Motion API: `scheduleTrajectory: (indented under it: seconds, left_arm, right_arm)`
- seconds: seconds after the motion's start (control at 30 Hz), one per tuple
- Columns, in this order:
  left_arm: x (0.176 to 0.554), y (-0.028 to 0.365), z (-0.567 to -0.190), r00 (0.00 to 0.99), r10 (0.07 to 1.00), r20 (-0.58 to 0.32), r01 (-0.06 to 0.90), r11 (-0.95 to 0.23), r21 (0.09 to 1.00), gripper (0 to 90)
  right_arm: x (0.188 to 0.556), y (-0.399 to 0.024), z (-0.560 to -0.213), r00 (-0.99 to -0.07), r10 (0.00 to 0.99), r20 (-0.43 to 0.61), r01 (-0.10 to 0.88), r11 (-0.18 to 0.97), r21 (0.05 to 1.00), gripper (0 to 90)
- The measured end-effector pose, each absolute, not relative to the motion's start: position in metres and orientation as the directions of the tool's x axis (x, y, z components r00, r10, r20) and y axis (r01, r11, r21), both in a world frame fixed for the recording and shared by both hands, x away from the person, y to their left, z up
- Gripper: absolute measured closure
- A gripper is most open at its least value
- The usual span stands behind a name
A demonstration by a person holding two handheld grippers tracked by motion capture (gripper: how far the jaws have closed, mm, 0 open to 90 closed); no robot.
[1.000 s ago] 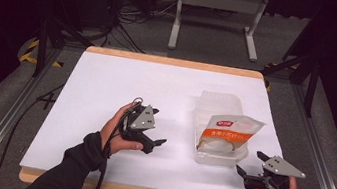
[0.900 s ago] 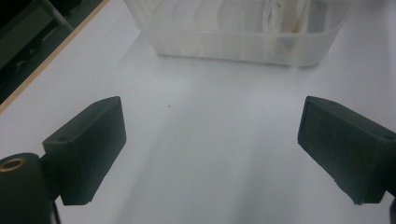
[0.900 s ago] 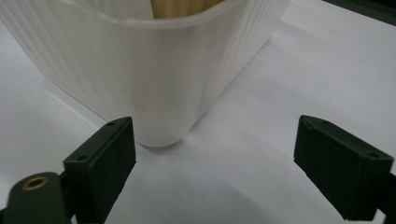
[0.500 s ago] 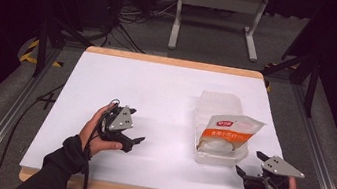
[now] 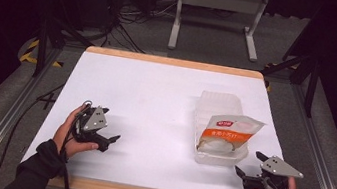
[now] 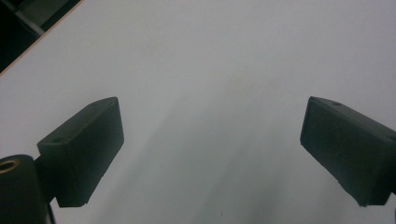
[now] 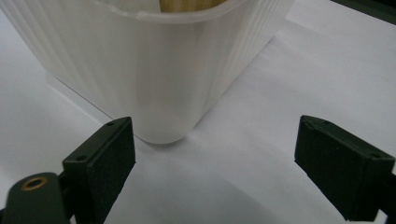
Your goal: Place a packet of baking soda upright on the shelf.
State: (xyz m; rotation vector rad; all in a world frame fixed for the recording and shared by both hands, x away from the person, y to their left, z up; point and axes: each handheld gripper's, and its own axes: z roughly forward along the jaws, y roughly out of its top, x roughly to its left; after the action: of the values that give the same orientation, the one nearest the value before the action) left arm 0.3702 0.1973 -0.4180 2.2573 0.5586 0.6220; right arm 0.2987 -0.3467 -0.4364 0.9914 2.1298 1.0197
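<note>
At lower left of the high view your left gripper (image 5: 110, 139) rests low over the bare white table (image 5: 155, 102), jaws wide apart and empty. Right of centre stands the clear plastic container (image 5: 218, 119) with an orange-and-white bag (image 5: 229, 132) in it. At lower right your right gripper (image 5: 248, 166) sits just beside its near corner, jaws apart. You seem between steps; next, close in squarely on the container wall.

Left tongs (image 5: 111, 141) have drawn back toward the table's left edge.
</note>
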Motion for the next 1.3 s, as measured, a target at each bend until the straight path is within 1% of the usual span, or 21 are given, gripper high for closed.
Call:
scheduleTrajectory:
  seconds: [0.1,0.33,0.37,0.43,0.63,0.93,1.3]
  left_arm:
    - [0.368,0.208,-0.42,0.781,0.576,0.242,0.233,-0.627,0.743,6.2]
    - [0.36,0.231,-0.423,0.763,0.6,0.241,0.253,-0.619,0.743,5.8]
    - [0.359,0.234,-0.424,0.761,0.607,0.229,0.262,-0.611,0.747,5.7]
    - [0.357,0.239,-0.424,0.755,0.611,0.238,0.258,-0.611,0.749,5.7]
    - [0.351,0.255,-0.427,0.736,0.642,0.217,0.276,-0.576,0.769,5.9]
    - [0.345,0.27,-0.433,0.722,0.66,0.209,0.29,-0.563,0.774,6.1]
    - [0.34,0.292,-0.441,0.694,0.704,0.149,0.325,-0.492,0.807,6.1]
  right_arm:
    - [0.299,-0.346,-0.437,-0.561,0.81,-0.173,0.373,0.434,0.82,13.0]
    - [0.298,-0.346,-0.437,-0.561,0.809,-0.174,0.374,0.436,0.818,12.9]
    - [0.298,-0.346,-0.437,-0.562,0.809,-0.175,0.374,0.437,0.818,12.9]
    - [0.298,-0.346,-0.437,-0.561,0.809,-0.175,0.375,0.437,0.818,12.9]
    - [0.298,-0.347,-0.437,-0.558,0.811,-0.177,0.376,0.437,0.817,12.8]
    - [0.298,-0.347,-0.437,-0.557,0.811,-0.18,0.376,0.44,0.816,12.8]
    - [0.298,-0.349,-0.438,-0.551,0.814,-0.184,0.376,0.439,0.816,12.6]
